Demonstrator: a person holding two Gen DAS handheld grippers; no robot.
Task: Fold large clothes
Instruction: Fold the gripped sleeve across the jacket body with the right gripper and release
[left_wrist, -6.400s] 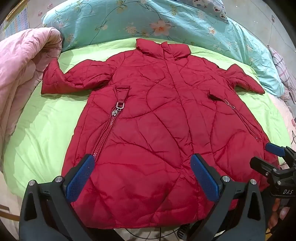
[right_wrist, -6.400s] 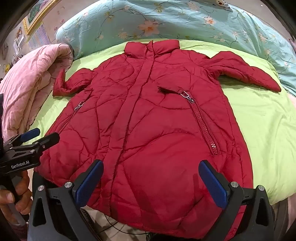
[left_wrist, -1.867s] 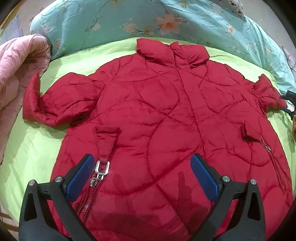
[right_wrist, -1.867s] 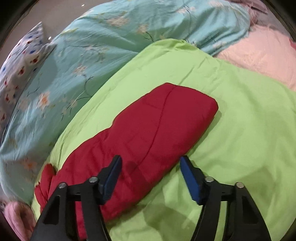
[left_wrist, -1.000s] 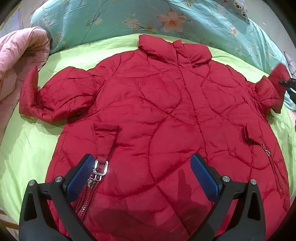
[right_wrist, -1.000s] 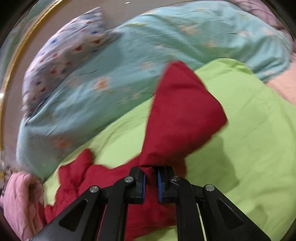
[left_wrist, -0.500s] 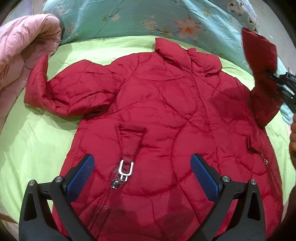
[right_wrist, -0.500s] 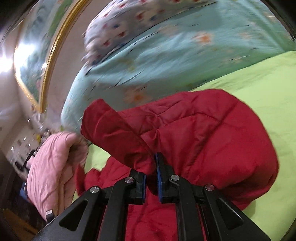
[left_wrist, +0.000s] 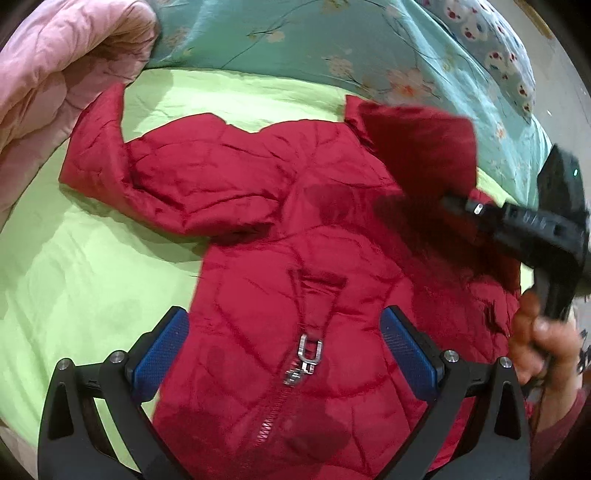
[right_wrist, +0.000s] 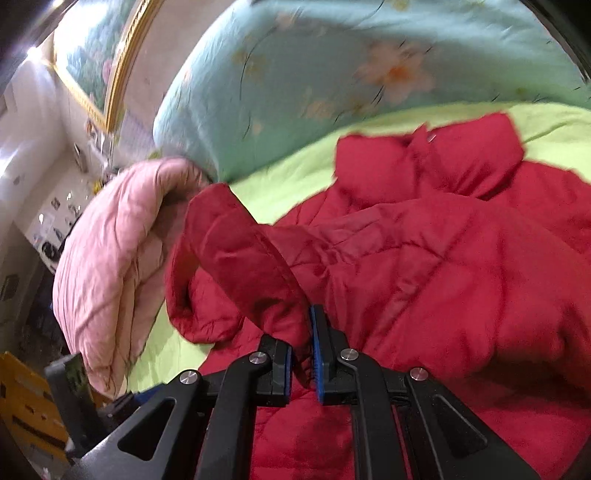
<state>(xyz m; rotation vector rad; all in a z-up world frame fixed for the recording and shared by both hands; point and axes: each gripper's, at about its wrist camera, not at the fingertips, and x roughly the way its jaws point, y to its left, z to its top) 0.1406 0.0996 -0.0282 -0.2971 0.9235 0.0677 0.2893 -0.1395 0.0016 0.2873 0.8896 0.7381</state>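
A red quilted jacket (left_wrist: 295, 229) lies front up on a lime green sheet (left_wrist: 74, 266). My left gripper (left_wrist: 284, 350) is open, hovering over the jacket's left pocket zipper (left_wrist: 306, 354), empty. My right gripper (right_wrist: 301, 354) is shut on the jacket's right sleeve (right_wrist: 236, 251), held up over the jacket's chest; it also shows in the left wrist view (left_wrist: 458, 201), with the sleeve (left_wrist: 417, 147) hanging over the collar area. The left sleeve (left_wrist: 122, 166) lies spread out toward the pink quilt.
A pink quilt (left_wrist: 55, 74) is bunched at the left edge of the bed, also in the right wrist view (right_wrist: 110, 266). A teal floral duvet (left_wrist: 332, 48) lies behind the jacket. A patterned pillow (left_wrist: 491, 48) sits at the back right.
My right gripper closed on the right sleeve, lifted it and carried it leftward over the jacket's chest. My left gripper stayed open, shifting over the pocket zipper.
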